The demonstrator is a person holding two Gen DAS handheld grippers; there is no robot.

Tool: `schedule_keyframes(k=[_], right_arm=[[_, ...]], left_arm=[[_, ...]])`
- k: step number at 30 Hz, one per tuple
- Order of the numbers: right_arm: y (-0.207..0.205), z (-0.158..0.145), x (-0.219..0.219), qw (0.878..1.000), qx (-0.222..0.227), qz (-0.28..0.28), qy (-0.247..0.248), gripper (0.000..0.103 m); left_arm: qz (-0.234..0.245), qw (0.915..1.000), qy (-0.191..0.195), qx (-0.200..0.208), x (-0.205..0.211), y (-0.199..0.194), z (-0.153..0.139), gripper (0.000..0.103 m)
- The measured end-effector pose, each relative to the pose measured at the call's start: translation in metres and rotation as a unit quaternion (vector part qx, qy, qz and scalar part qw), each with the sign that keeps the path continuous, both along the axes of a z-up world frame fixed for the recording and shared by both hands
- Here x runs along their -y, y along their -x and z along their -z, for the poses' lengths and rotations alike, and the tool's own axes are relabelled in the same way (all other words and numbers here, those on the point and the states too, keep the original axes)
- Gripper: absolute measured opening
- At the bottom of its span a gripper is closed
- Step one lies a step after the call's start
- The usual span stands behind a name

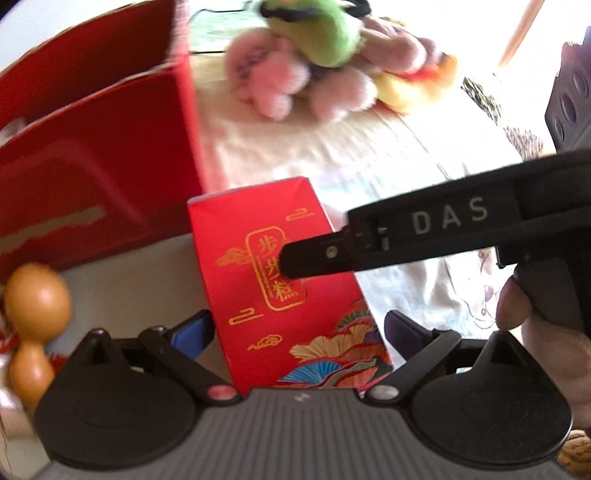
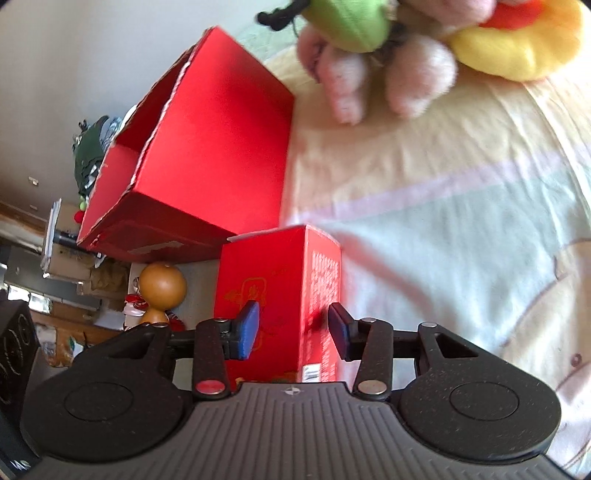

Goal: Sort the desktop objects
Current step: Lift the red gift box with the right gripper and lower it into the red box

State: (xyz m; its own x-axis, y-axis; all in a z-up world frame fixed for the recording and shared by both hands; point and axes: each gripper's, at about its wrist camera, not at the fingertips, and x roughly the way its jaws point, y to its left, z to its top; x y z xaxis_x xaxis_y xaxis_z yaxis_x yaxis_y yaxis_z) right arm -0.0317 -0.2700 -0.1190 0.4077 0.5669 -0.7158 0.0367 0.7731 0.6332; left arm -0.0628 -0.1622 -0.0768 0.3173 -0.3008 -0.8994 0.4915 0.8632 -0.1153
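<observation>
A small red box (image 1: 251,229) with gold characters stands upright between the wide-spread fingers of my left gripper (image 1: 299,325), which is open. One finger of my right gripper (image 1: 424,225), marked DAS, lies across the box's front face. The other finger is hidden behind the box. In the right wrist view my right gripper (image 2: 293,330) is shut on the small red box (image 2: 273,266), pads on its front and back faces. A large open-topped red box (image 1: 92,166) (image 2: 207,140) stands just behind to the left.
Green (image 1: 325,33), pink (image 1: 266,74) and yellow (image 1: 406,88) plush toys lie at the far side of the pale cloth (image 2: 443,184). A brown gourd (image 1: 37,295) (image 2: 162,284) stands left of the small box. A dark box (image 1: 572,99) and a hand (image 1: 517,302) are at right.
</observation>
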Motion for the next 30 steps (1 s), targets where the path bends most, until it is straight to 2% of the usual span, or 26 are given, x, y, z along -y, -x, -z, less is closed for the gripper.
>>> schedule_keyframes(k=[4, 9, 15, 22, 30], right_arm=[[0.005, 0.000, 0.011, 1.000, 0.002, 0.028, 0.006, 0.046], [0.017, -0.004, 0.036, 0.998, 0.005, 0.062, 0.013, 0.046], [0.038, -0.019, 0.068, 0.993, 0.031, 0.116, 0.014, 0.046], [0.048, -0.064, 0.085, 0.983, 0.101, 0.154, 0.017, 0.046], [0.020, -0.126, 0.056, 0.973, 0.189, 0.132, 0.023, 0.046]], left_arm=[[0.035, 0.9991, -0.018, 0.013, 0.020, 0.004, 0.000, 0.096], [0.061, 0.9981, 0.009, 0.006, 0.037, 0.002, -0.007, 0.095], [0.107, 0.9934, 0.020, 0.035, 0.067, 0.007, -0.023, 0.095], [0.134, 0.9841, 0.039, 0.111, 0.073, 0.010, -0.072, 0.095], [0.110, 0.9713, 0.058, 0.203, 0.044, -0.012, -0.131, 0.095]])
